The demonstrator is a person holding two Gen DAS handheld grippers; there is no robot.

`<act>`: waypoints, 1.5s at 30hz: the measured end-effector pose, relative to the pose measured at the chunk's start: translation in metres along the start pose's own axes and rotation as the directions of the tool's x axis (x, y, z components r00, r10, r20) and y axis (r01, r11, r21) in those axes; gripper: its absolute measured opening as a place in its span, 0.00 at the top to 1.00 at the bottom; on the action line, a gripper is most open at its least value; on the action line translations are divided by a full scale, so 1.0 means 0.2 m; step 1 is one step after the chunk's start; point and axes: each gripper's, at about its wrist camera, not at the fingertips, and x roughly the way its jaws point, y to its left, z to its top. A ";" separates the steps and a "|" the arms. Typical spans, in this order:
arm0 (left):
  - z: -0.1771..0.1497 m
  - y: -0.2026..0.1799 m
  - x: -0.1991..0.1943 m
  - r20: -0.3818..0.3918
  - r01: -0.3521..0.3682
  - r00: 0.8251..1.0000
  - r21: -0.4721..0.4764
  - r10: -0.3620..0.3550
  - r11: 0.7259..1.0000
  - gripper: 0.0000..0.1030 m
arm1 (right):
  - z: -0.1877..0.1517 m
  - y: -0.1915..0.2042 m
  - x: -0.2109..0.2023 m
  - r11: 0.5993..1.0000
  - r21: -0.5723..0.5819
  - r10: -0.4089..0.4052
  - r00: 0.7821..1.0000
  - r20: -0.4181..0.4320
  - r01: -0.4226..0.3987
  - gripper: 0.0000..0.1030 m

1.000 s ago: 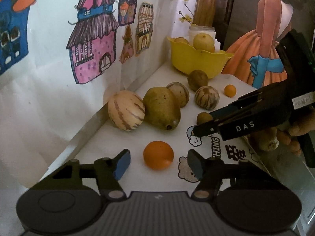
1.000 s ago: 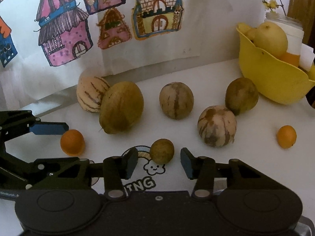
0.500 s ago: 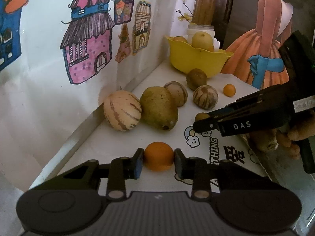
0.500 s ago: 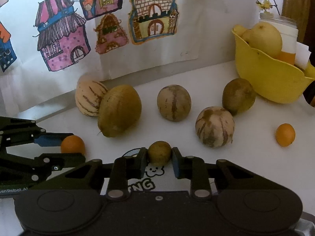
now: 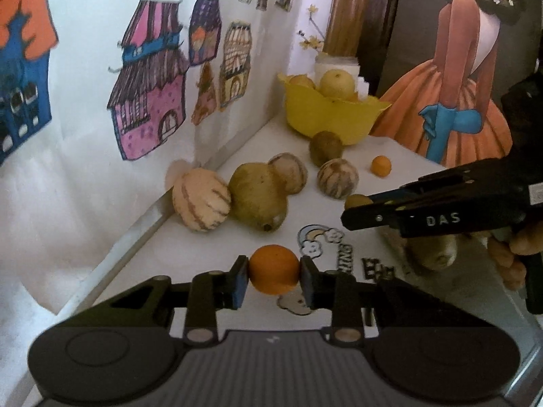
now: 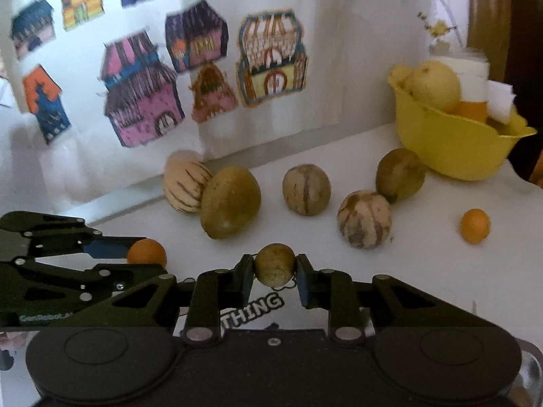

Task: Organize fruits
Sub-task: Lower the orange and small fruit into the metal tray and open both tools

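My left gripper is shut on an orange low over the white table. In the right wrist view my right gripper is shut on a small brown-green round fruit, lifted a little off the table. The left gripper's fingers reach in at the left of that view, with the orange between them. Loose on the table lie a striped pale melon, a big green pear-like fruit, two more striped melons, a green fruit and a small orange.
A yellow bowl holding a yellow pear and oranges stands at the back right by a white jar. House drawings cover the wall behind. A sticker with letters marks the table. A hand grips the right gripper's handle.
Both grippers closed from open onto their fruits: the left on the orange, the right on the small brown-green fruit. The right gripper then rose slightly with its fruit.
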 end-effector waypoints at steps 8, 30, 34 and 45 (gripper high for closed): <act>0.01 -0.16 -0.11 0.021 0.044 0.999 0.024 -0.044 0.999 0.66 | -0.06 -0.05 -0.32 0.999 0.019 -0.048 0.997 0.063 0.047 0.72; -0.11 -0.67 0.00 0.004 0.175 0.984 0.048 -0.176 0.983 0.66 | -0.48 -0.41 -0.69 0.967 0.177 -0.195 0.979 0.062 0.181 0.72; -0.12 -0.70 0.05 -0.013 0.169 0.986 0.056 -0.168 0.984 0.66 | -0.54 -0.44 -0.64 0.962 0.179 -0.219 0.975 0.046 0.208 0.72; -0.15 -0.74 0.14 -0.050 0.161 0.986 0.086 -0.157 0.983 0.66 | -0.60 -0.46 -0.57 0.954 0.158 -0.264 0.964 0.040 0.254 0.72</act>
